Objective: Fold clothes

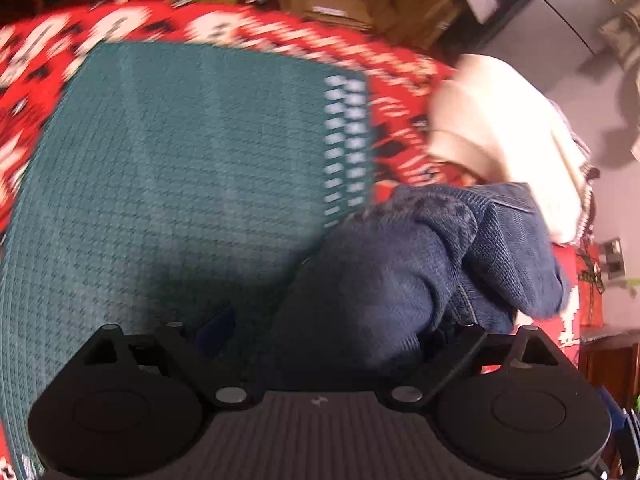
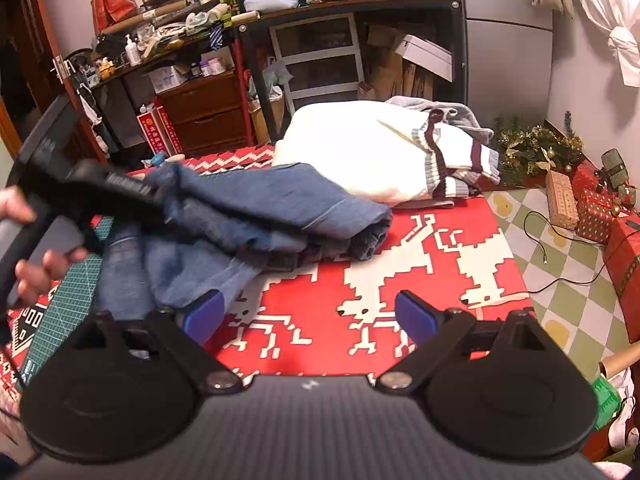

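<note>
The jeans [image 2: 256, 216] lie in a bunched, partly doubled heap on the red cloth [image 2: 400, 264], at about ten o'clock from the right gripper [image 2: 310, 316]. One end of them hangs over the green mat [image 1: 172, 168]. Behind them, at about one o'clock, sits a white sweater [image 2: 360, 152], lumpy and not neat.

The left gripper [image 2: 120, 188] has hold of the jeans. In the right view it reaches in from nine o'clock and bites the top edge of the denim. In its own view the cloth fills the gap between its fingers, so it is pinching the jeans.

The right gripper has its blue fingers [image 2: 416, 320] spread wide, with nothing between them. It hovers over the red cloth, near the low edge of the jeans.

I think the jeans are being handled now, either pulled out to lay flat or turned over into a fold. The blur does not let me pick. The free right gripper would need a loose edge to grab, most likely at its ten o'clock.
</note>
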{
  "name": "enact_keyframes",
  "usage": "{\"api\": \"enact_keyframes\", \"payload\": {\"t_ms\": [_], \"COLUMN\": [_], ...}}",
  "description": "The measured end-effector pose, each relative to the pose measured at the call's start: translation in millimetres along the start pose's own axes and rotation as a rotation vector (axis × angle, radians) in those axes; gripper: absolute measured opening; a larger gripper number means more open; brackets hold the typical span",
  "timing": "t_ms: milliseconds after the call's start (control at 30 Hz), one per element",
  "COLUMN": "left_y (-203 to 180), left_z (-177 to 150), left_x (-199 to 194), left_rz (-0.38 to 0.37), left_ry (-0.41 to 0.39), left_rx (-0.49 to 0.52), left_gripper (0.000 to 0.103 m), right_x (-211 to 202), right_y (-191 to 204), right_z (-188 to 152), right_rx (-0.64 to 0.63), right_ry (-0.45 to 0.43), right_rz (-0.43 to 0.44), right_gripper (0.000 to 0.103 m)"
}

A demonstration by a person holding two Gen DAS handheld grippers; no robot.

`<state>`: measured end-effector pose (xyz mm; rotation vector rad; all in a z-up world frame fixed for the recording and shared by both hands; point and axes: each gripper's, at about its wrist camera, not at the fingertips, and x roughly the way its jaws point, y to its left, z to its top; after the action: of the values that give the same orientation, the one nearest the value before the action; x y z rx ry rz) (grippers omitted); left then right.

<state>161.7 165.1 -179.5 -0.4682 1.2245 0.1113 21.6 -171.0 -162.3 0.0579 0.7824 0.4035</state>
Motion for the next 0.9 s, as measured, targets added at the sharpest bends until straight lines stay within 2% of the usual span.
{"api": "enact_keyframes", "payload": {"t_ms": [133, 267, 600, 767, 900], "left_y": [39, 55, 80, 86, 74], "left_z": [-16, -33, -70, -84, -96], "left_x": [-12, -27, -38, -44, -62], "left_rz": [-0.073, -0.086, -0.026, -0.019, 0.022], "left_ry": [-0.003, -0.038, -0.124, -0.144, -0.182], "left_rx": [-0.071, -0.068, 0.014, 0.036, 0.117], "left_gripper": [0.093, 0.093, 0.1, 0.098, 0.094], "right_x": [7, 15, 27, 26, 19], "right_y": [9, 20, 39, 41, 41], "right_z": [-1, -1, -4, -6, -6], "right_rx": [-0.018, -0.041, -0.062, -0.075, -0.077], "right_ry": [0.013, 0.028, 0.073, 0.082, 0.078], "right_rz": [0.013, 0.027, 0.047, 0.048, 0.054], "right_gripper": [0.094, 0.094, 0.094, 0.094, 0.094]}}
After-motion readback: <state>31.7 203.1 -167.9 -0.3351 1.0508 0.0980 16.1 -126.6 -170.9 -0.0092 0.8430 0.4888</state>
